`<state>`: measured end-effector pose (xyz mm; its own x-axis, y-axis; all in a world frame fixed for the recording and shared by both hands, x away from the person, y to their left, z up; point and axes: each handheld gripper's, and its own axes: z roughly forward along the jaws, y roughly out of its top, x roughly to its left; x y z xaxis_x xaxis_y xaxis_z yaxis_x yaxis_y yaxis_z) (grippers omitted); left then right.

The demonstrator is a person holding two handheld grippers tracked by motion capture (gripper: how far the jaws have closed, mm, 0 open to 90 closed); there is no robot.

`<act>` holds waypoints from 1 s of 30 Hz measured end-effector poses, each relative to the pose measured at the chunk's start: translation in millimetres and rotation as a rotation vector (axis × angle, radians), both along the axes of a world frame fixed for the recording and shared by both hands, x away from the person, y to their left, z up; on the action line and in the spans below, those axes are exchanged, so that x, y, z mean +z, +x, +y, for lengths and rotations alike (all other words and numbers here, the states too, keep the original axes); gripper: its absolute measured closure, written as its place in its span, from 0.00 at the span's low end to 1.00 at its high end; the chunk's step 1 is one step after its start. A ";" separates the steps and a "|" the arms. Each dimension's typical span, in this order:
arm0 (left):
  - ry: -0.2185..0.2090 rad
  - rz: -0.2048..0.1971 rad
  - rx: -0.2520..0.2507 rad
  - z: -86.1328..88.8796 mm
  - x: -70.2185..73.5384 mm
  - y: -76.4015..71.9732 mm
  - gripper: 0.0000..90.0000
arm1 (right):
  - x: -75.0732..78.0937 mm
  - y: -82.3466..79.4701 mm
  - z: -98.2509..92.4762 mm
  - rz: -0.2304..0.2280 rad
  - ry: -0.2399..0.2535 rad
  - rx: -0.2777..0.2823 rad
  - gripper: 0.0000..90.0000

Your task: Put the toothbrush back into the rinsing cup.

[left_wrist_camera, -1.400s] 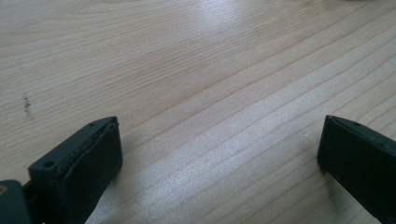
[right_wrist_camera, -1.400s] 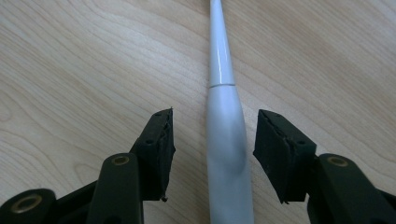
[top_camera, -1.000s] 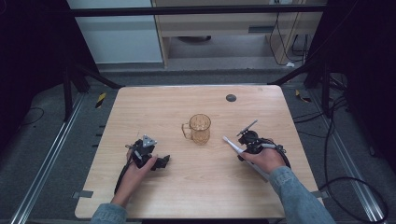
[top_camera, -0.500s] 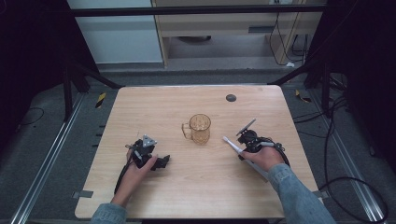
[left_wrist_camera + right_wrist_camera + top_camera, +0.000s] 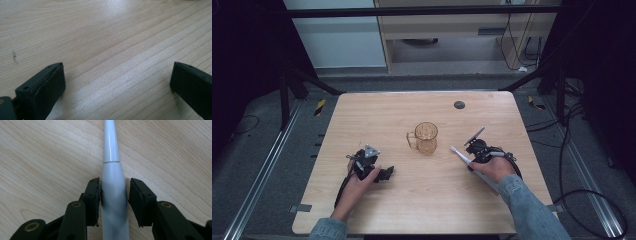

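A white wand-like handle (image 5: 110, 145) lies flat on the wooden table (image 5: 377, 115), its thin end (image 5: 455, 150) pointing at an amber glass mug (image 5: 426, 138). My right gripper (image 5: 113, 192) straddles the thick part; its jaws have just been closing. The left pad (image 5: 94, 192) touches the handle, while a thin gap shows at the right pad (image 5: 136, 195). From above, the right gripper (image 5: 471, 157) sits right of the mug. My left gripper (image 5: 384, 174) rests low at the left front, and its jaws (image 5: 117, 82) stand wide open over bare wood.
A small dark round disc (image 5: 459, 104) lies near the table's far edge. Cables (image 5: 592, 195) trail on the floor at the right. Metal rails (image 5: 257, 185) run along the floor at the left.
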<state>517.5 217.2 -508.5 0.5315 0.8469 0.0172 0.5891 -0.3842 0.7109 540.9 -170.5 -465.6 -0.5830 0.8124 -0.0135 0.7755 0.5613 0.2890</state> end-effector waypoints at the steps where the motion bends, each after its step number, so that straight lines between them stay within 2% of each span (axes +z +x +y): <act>1: 0.000 0.000 0.000 0.0 0.0 0.0 0.00 | 0.3 0.1 -0.1 0.001 0.003 0.001 0.68; 22: 0.000 0.000 -0.001 0.1 0.0 0.1 0.00 | -0.1 -2.3 -0.8 0.006 -0.004 0.015 0.71; 27: 0.000 0.000 -0.001 0.0 0.0 0.1 0.00 | -1.6 -3.5 -0.1 -0.004 -0.027 0.027 0.73; 30: 0.001 0.000 -0.001 0.1 0.0 0.1 0.00 | -1.7 -3.5 0.6 -0.003 -0.024 0.024 0.74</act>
<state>517.6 217.3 -508.5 0.5325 0.8462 0.0178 0.5884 -0.3853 0.7109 537.4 -169.9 -467.3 -0.6020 0.7977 -0.0347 0.7609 0.5863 0.2781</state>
